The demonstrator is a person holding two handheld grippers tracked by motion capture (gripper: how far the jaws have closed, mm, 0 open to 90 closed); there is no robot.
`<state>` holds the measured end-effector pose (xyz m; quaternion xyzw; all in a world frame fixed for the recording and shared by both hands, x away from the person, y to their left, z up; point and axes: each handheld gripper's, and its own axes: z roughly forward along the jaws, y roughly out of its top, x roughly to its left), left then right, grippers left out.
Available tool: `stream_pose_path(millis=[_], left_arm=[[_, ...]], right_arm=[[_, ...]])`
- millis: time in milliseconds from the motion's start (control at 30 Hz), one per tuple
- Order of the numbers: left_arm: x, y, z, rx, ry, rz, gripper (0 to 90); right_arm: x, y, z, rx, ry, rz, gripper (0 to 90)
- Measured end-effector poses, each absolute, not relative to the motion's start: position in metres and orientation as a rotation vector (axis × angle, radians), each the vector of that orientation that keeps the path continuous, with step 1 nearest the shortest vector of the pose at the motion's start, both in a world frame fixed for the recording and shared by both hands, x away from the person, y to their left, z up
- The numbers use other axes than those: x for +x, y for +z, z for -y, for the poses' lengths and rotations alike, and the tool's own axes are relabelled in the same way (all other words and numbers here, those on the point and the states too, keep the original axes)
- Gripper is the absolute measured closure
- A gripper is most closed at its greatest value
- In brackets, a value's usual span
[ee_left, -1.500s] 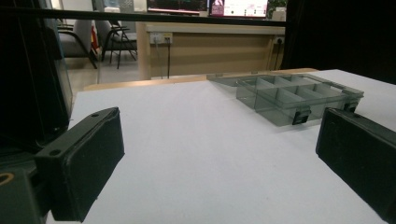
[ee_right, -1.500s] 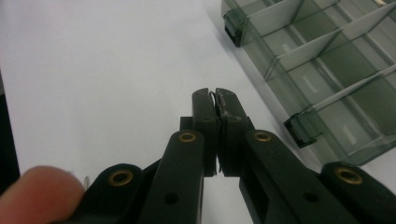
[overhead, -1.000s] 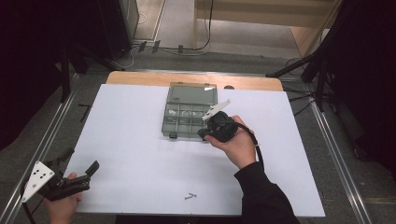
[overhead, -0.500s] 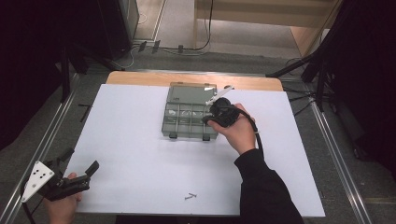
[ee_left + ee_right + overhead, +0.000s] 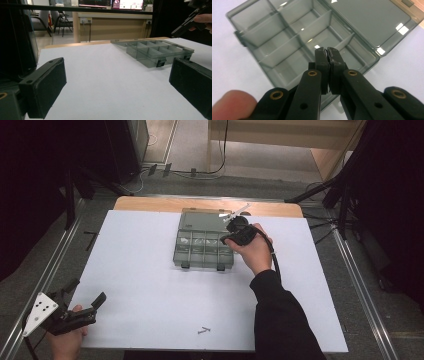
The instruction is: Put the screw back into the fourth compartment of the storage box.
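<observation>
A clear grey compartment box [image 5: 202, 251] lies at the far middle of the white table [image 5: 150, 320], its lid [image 5: 200, 220] folded open behind it. Its compartments [image 5: 294, 40] look empty. My right gripper [image 5: 226, 239] hovers over the box's right end, shut, with nothing visible between its tips [image 5: 327, 53]. My left gripper [image 5: 86, 292] rests at the table's near left corner, open and holding nothing. The left gripper view looks between its wide-apart jaws [image 5: 117, 82] across the table to the box [image 5: 155, 51] and the right gripper [image 5: 190, 17].
A wooden strip [image 5: 150, 204] edges the table's far side. Metal rails [image 5: 360, 290] run along both sides. A small grey arrow mark [image 5: 203, 330] lies near the front edge. Dark stands and cables [image 5: 320, 195] sit on the floor beyond.
My right gripper has moved toward the far side along the box's right end, staying shut. The left gripper has not moved.
</observation>
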<state>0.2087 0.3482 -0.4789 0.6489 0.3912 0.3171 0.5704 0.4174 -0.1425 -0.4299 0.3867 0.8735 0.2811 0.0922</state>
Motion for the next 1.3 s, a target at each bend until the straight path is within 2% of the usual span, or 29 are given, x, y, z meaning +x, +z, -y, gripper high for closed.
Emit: stream_pose_path(millis=[500, 533, 700, 967, 1033, 1300], left_arm=[[0.209, -0.479, -0.349, 1.522, 0.741, -0.917, 1.2], [0.209, -0.479, -0.349, 1.524, 0.743, -0.916, 1.2], [0.209, -0.479, -0.348, 1.522, 0.743, -0.918, 1.2], [0.209, -0.479, -0.347, 1.526, 0.745, -0.914, 1.2], [0.209, -0.479, -0.347, 1.527, 0.747, -0.914, 1.2], [0.209, -0.479, -0.347, 1.527, 0.746, -0.915, 1.2]], right_arm=[[0.439, -0.456, 0.141, 1.242, 0.707, -2.585, 89.0], [0.44, -0.457, 0.141, 1.239, 0.717, -2.588, 85.9], [0.436, -0.451, 0.146, 1.268, 0.842, -2.588, 55.6], [0.416, -0.439, 0.148, 1.267, 0.919, -2.537, 18.9], [0.41, -0.439, 0.147, 1.262, 0.908, -2.541, 14.6], [0.382, -0.435, 0.145, 1.214, 0.921, -2.532, 14.6]])
